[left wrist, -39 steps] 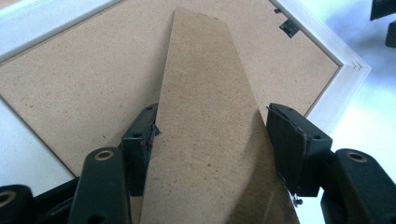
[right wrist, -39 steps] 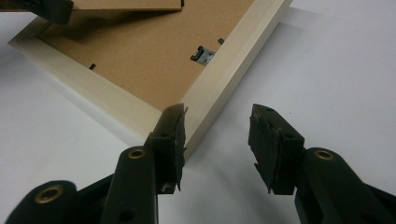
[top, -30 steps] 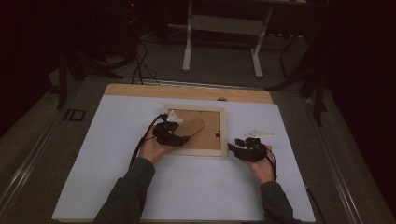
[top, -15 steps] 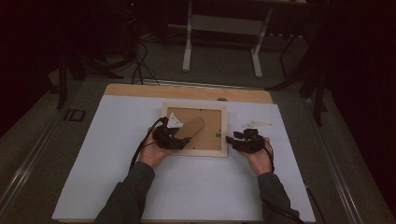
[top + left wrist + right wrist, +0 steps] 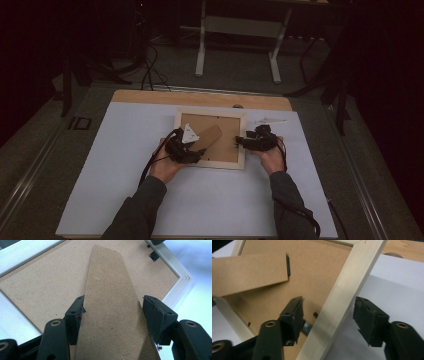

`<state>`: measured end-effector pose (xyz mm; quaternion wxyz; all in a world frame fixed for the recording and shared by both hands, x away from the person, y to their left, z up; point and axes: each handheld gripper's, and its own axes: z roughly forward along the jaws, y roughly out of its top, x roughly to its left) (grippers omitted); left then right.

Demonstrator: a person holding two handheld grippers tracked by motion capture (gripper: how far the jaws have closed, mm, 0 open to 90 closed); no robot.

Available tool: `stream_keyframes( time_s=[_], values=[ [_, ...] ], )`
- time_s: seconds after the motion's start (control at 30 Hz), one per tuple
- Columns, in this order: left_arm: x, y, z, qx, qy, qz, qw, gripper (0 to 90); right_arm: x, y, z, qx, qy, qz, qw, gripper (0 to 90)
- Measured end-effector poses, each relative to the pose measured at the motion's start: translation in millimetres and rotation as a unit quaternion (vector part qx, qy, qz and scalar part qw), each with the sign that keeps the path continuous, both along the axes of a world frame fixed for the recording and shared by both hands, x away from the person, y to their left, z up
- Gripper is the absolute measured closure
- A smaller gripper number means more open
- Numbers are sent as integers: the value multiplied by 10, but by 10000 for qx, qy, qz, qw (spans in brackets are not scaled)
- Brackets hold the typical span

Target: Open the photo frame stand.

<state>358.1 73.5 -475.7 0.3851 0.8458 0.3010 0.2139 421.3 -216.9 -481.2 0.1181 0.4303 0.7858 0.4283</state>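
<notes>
Lying face down on the white table (image 5: pixel 125 200), a picture frame (image 5: pixel 212 162) shows its brown backing. The left gripper (image 5: pixel 113 315) straddles the cardboard stand (image 5: pixel 110 315), jaws apart and unclamped. The right gripper (image 5: pixel 329 317), its jaws just opened wide, straddles the frame's right rail without gripping it.

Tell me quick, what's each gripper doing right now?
Left gripper: open, fingers either side of the cardboard stand, not squeezing it.
Right gripper: open, just been opening, fingers straddling the picture frame edge.
</notes>
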Motion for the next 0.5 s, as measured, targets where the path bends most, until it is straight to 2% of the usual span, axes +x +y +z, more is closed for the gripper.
stream_keyframes(
  time_s=[0.27,0.3,0.33,0.37,0.4,0.43,0.5],
  values=[
    [-42,17,-11,-63,-126,-43,9999,409,54,-32,1,166,106,41,9998,362],
    [-49,20,-14,-100,-156,-53,9998,409,72,-54,-2,276,153,82,9995,361],
    [-56,27,-17,-103,-185,-78,9997,409,72,-54,-2,276,153,82,9995,361],
    [-63,31,-22,-129,-204,-96,9997,409,96,-85,-8,476,249,77,9985,370],
    [-69,34,-27,-145,-234,-125,9995,409,96,-85,-8,476,249,77,9985,370],
    [-88,25,-26,-148,-285,-211,9993,409,116,-97,-25,615,341,133,9974,377],
    [-98,14,-23,-132,-305,-253,9991,409,127,-86,-43,571,400,168,9974,383]
  ],
)
